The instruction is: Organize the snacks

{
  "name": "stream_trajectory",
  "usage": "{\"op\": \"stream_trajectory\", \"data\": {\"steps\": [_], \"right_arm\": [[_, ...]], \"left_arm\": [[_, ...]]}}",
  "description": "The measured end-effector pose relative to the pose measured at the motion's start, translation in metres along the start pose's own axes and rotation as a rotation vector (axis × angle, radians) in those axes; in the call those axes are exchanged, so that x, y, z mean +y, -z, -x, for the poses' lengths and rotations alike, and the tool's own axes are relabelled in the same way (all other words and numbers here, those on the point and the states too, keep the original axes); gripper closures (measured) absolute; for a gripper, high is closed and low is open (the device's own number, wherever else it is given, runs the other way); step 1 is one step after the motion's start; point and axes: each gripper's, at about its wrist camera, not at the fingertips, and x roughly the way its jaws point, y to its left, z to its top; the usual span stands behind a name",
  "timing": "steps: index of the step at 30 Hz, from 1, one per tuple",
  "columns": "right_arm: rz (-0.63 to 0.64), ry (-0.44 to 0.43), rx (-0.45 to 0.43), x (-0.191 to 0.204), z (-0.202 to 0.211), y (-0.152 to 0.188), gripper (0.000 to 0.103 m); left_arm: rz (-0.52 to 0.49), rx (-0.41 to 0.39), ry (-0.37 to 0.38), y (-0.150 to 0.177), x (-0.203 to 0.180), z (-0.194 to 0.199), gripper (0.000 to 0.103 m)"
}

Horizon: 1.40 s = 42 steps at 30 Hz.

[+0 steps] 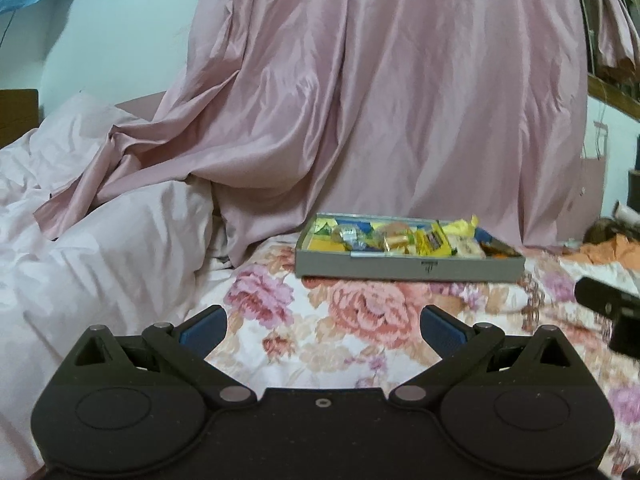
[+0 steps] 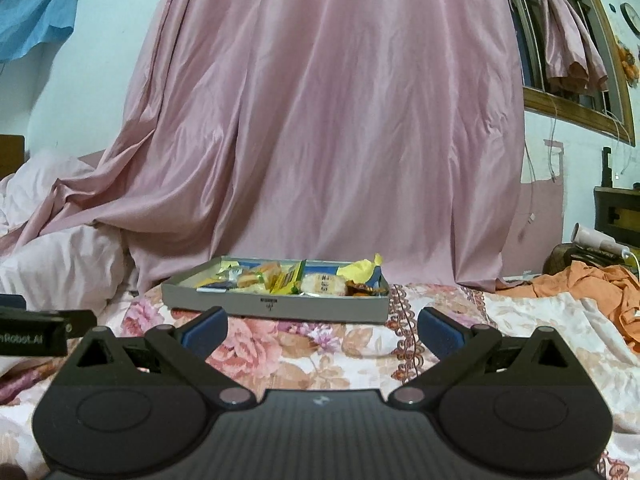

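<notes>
A shallow grey box (image 1: 408, 270) (image 2: 276, 304) lies on the flowered bedspread (image 1: 360, 312) (image 2: 312, 352), in front of a hanging pink curtain. It holds several wrapped snacks (image 1: 400, 238) (image 2: 280, 278), mostly yellow, with a pale round one toward the right. My left gripper (image 1: 325, 330) is open and holds nothing, well short of the box and a little to its left. My right gripper (image 2: 323, 332) is open too, empty, just in front of the box's near wall. Each gripper shows at the edge of the other's view.
The pink curtain (image 1: 380, 100) (image 2: 320, 120) drapes onto the bed behind the box. Pale pink bedding (image 1: 104, 248) is bunched at the left. Orange cloth (image 2: 592, 284) lies at the right, near a white tube and dark furniture (image 2: 618, 216). A window frame (image 2: 576, 108) sits upper right.
</notes>
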Motion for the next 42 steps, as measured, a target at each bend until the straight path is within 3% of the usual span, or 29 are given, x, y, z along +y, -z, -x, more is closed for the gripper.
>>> {"op": "stream_trajectory", "data": {"steps": [13,20,42], "right_arm": [[0.052,0.009,0.055,0.026,0.018,0.031,0.000],[0.104,-0.009,0.068,0.040,0.013,0.043,0.000],[0.118,-0.001,0.116,0.042,0.006,0.051,0.000]], "left_arm": [[0.028,0.025,0.015,0.031,0.026,0.006,0.001],[-0.009,0.017,0.013,0.042,0.027,0.006,0.001],[-0.023,0.049,-0.001,0.052,0.028,0.004,0.001]]}}
